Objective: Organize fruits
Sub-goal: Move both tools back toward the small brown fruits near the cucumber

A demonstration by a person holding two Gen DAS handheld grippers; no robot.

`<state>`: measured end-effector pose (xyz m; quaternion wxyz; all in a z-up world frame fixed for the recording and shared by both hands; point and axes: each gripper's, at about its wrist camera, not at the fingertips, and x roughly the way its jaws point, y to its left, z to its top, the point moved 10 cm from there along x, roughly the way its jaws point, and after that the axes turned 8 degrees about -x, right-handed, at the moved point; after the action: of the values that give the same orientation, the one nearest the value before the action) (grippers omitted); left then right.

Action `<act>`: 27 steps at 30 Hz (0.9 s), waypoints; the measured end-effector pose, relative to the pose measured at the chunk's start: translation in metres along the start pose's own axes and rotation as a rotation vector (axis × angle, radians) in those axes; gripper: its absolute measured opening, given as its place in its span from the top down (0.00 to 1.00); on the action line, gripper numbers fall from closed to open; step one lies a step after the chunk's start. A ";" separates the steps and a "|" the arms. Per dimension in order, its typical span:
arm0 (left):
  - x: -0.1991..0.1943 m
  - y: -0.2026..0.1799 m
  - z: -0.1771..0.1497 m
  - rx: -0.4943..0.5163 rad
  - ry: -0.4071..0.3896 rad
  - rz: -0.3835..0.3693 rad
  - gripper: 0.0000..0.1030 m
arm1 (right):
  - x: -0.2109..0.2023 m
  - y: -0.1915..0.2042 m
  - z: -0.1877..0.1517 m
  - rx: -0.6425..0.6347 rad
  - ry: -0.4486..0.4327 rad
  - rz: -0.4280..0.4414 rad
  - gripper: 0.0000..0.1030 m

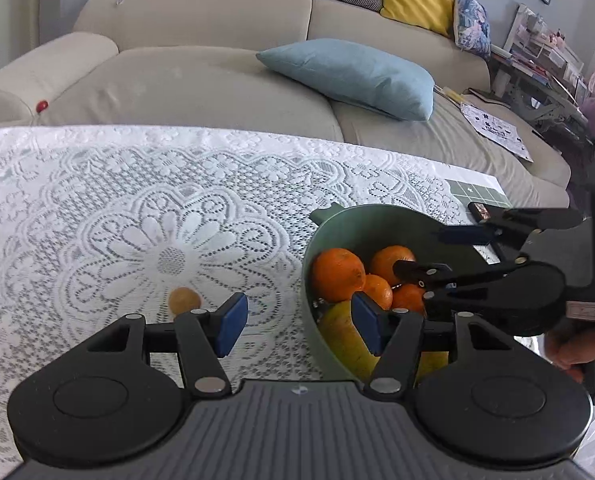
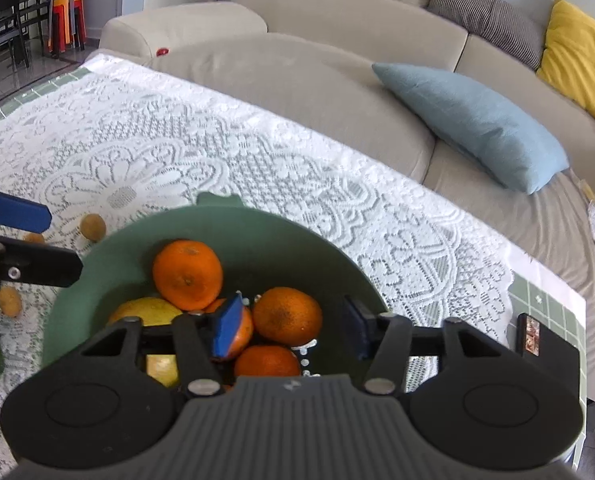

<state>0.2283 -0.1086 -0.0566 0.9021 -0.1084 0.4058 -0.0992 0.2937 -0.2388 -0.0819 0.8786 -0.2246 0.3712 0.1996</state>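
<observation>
Both tongs stand apart and empty, the right gripper (image 2: 293, 330) above the oranges (image 2: 287, 316) in the green bowl (image 2: 337, 264) near the table's right edge, so probably the left gripper (image 1: 297, 328) must next fetch the small brown fruit (image 1: 184, 300) from the lace cloth (image 1: 97, 200).

left claw (image 1: 297, 324) spread wide, empty; right claw (image 2: 293, 326) likewise.

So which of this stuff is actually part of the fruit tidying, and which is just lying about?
Part of the job:
- green bowl
- oranges and a yellow fruit in the bowl
- small brownish fruits loose on the lace tablecloth
- left gripper and right gripper, both open

Just lying about:
- blue cushion
- yellow cushion
- sofa
- small dark box at the table corner
</observation>
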 end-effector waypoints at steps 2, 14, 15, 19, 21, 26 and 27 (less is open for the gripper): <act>-0.007 0.002 0.000 0.016 -0.018 0.015 0.32 | -0.012 0.009 0.005 -0.016 -0.026 0.004 0.41; -0.044 0.025 -0.013 0.101 -0.028 0.044 0.32 | -0.055 0.070 0.018 -0.003 -0.086 0.156 0.24; -0.047 0.029 -0.015 0.101 -0.023 0.047 0.32 | -0.057 0.074 0.018 0.003 -0.087 0.172 0.24; -0.056 0.047 -0.023 0.101 -0.010 0.059 0.32 | -0.063 0.092 0.021 0.032 -0.088 0.264 0.24; -0.060 0.058 -0.026 0.089 -0.010 0.064 0.32 | -0.066 0.106 0.022 0.042 -0.092 0.329 0.25; -0.065 0.088 -0.031 0.021 -0.009 0.074 0.32 | -0.067 0.138 0.022 0.061 -0.100 0.393 0.25; -0.064 0.094 -0.032 0.008 -0.009 0.077 0.32 | -0.067 0.143 0.023 0.057 -0.100 0.389 0.25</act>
<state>0.1709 -0.0052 -0.0574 0.9074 -0.0896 0.4053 -0.0655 0.1897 -0.1214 -0.0532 0.8468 -0.1135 0.3689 0.3659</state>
